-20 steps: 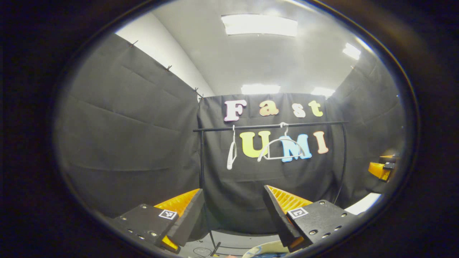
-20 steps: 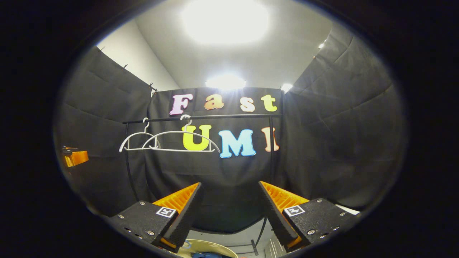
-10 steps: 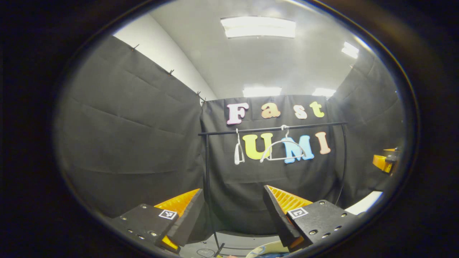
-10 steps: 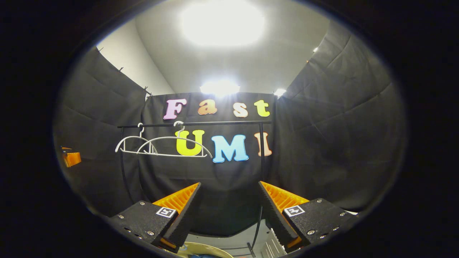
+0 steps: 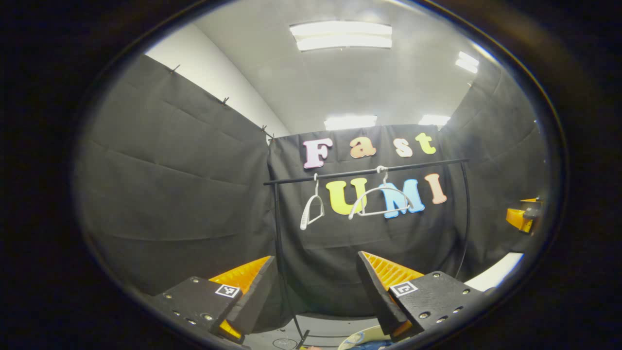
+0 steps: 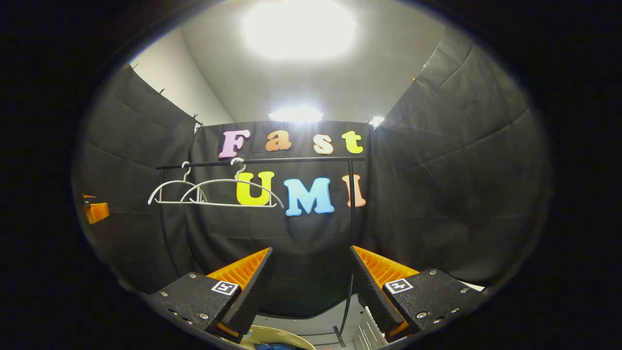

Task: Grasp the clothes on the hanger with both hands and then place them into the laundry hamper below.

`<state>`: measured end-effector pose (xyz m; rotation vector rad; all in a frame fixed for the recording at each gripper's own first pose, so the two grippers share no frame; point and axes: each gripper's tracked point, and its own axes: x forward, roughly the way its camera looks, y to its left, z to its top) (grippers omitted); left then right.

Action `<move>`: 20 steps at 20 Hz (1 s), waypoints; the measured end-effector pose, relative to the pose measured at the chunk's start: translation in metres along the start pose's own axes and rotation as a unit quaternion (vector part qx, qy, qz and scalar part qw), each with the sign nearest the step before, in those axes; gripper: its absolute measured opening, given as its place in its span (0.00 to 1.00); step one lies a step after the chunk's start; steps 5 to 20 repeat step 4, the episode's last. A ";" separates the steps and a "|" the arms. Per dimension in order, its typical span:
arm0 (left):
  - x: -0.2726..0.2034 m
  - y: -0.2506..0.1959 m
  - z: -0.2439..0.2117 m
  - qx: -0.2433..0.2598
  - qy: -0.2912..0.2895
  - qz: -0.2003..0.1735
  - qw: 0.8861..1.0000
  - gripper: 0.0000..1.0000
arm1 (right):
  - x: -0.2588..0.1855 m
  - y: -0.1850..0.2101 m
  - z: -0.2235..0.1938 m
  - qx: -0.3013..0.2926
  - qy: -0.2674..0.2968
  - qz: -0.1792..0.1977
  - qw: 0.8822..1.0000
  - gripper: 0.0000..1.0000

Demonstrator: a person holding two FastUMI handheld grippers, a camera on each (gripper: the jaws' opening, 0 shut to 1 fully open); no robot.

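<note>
Both hangers [image 6: 214, 192] on the rail [image 6: 260, 161] are seen bare. Blue cloth, judged to be the clothes [image 6: 272, 346], lies in the hamper [image 6: 286, 336] below. Soft and light, it would be pinched by a fold. Left tongs [image 5: 316, 287] and right tongs [image 6: 311, 287] are held open and empty. Since earlier, the left hanger [image 5: 311, 211] has swung.

Left claw [image 5: 315, 282], black screwed finger mounts, square white tag markers; right claw [image 6: 311, 279], ribbed wedge fingers, same markers
</note>
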<state>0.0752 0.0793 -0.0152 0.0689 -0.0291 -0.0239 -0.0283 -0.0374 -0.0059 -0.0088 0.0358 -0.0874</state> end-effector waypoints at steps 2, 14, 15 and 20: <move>-0.002 -0.001 0.002 0.001 -0.001 -0.001 1.000 1.00 | 0.001 -0.001 -0.001 -0.001 -0.001 0.001 1.000 0.93; -0.005 -0.003 0.003 0.006 -0.005 -0.001 1.000 1.00 | 0.000 -0.003 -0.003 -0.003 0.002 0.002 1.000 0.93; -0.005 -0.003 0.003 0.006 -0.005 -0.001 1.000 1.00 | 0.000 -0.003 -0.003 -0.003 0.002 0.002 1.000 0.93; -0.005 -0.003 0.003 0.006 -0.005 -0.001 1.000 1.00 | 0.000 -0.003 -0.003 -0.003 0.002 0.002 1.000 0.93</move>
